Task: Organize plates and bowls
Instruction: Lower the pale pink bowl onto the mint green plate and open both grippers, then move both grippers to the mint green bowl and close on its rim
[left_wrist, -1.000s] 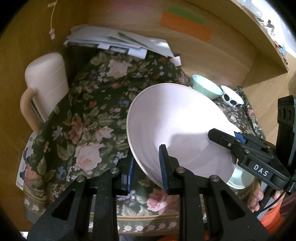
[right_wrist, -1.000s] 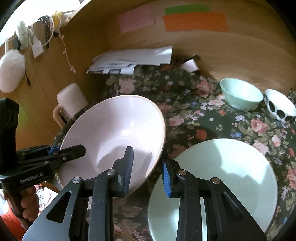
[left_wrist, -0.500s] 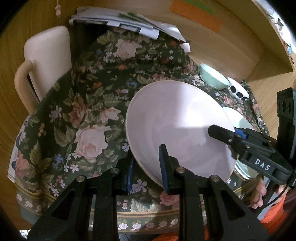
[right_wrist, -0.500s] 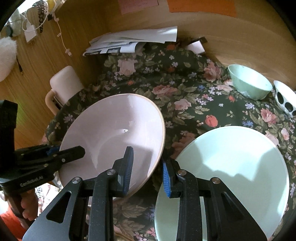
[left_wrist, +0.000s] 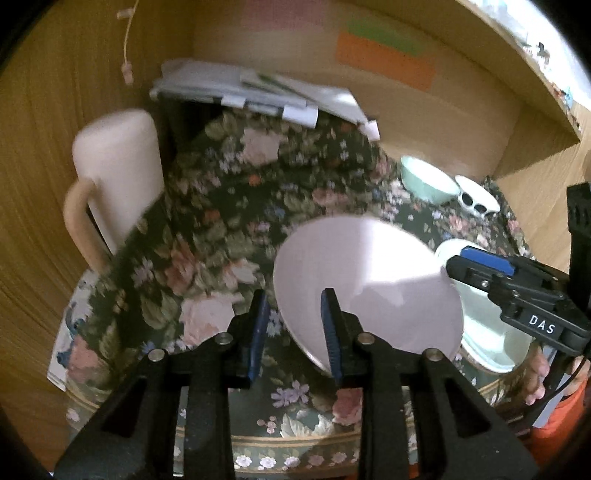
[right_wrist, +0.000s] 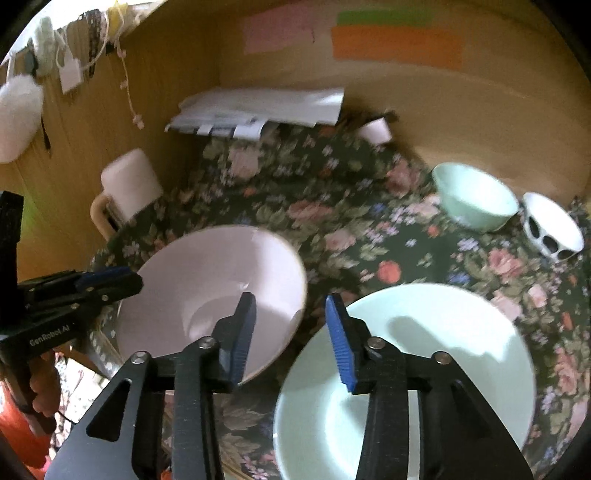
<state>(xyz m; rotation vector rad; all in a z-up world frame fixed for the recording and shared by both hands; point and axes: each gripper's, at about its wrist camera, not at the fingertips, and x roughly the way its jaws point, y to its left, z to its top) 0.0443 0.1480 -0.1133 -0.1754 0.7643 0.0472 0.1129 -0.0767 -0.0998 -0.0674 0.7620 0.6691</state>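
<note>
On the floral cloth (right_wrist: 354, 236), a pink plate (right_wrist: 210, 291) sits tilted beside a green plate (right_wrist: 424, 373).
The left gripper (left_wrist: 295, 325) has its fingers apart, straddling the pink plate's near rim; the right gripper (right_wrist: 291, 332) is also spread, one finger over each plate, gripping nothing. A green bowl (right_wrist: 472, 195) and spotted bowl (right_wrist: 550, 229) stand touching by the back wall.

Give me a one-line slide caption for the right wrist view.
Right gripper open between the pink plate and the green plate, two bowls at the back.
</note>
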